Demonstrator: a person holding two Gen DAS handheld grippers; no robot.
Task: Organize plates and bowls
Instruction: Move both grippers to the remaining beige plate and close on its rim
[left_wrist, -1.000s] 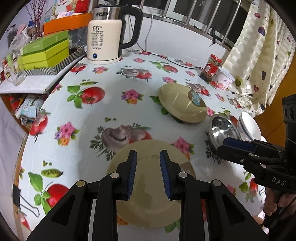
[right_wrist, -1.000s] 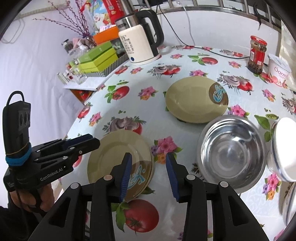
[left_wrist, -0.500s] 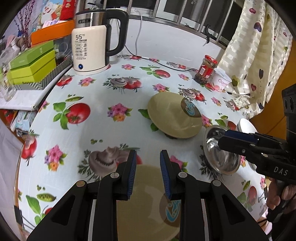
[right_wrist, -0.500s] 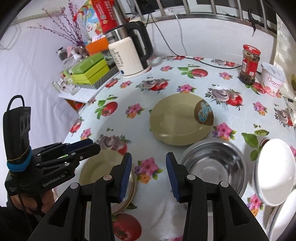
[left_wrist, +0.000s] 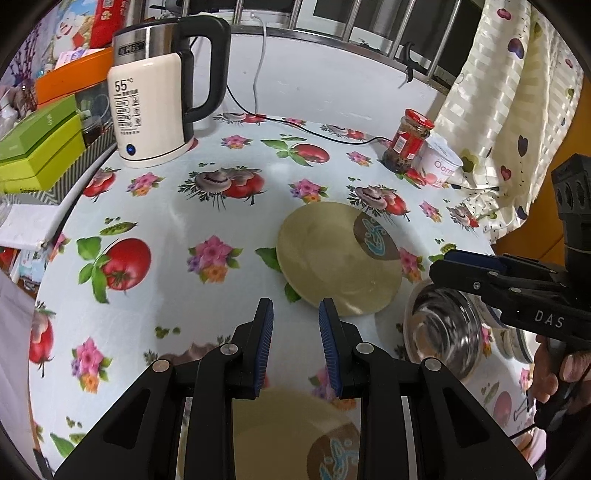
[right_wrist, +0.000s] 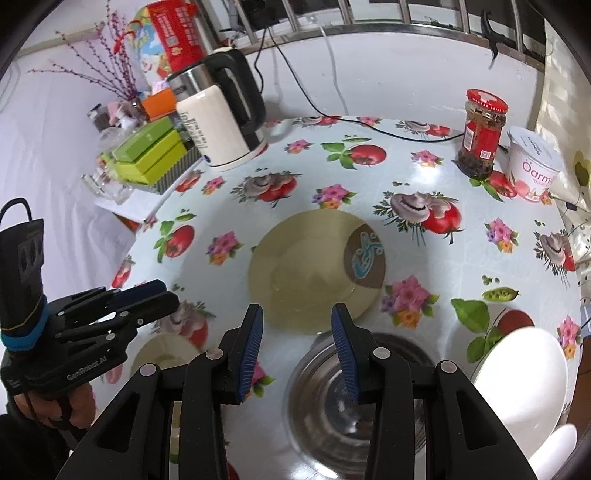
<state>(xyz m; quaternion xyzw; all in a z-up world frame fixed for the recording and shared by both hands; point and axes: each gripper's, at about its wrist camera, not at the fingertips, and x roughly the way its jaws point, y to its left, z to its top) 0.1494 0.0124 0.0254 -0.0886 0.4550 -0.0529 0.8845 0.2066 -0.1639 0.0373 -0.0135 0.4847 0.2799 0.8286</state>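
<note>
A round desk under a cloth printed with tomatoes, mushrooms and flowers, seen from two handheld grippers.

Counted: two tan plates show clearly, each with one brown patch bearing a blue motif at its rim. One steel bowl. One white bowl, with a further white piece at the lower right edge too cut off to identify. One kettle, one red-lidded jar, one yoghurt tub, two green boxes.

The far plate lies flat near the desk's middle, face up; being round it has no long axis, and its patch sits on the right side of the rim. The near plate lies flat at the desk's near edge, patch towards the lower right; whether more plates lie beneath it cannot be told.

The left gripper has its fingers partly open and holds nothing. The near plate lies below and behind the tips; the far plate lies just beyond the right finger.

The right gripper is also partly open and empty. The far plate lies just ahead, between the lines of its fingers. The steel bowl sits beneath the right finger, the white bowl to its right.
</note>
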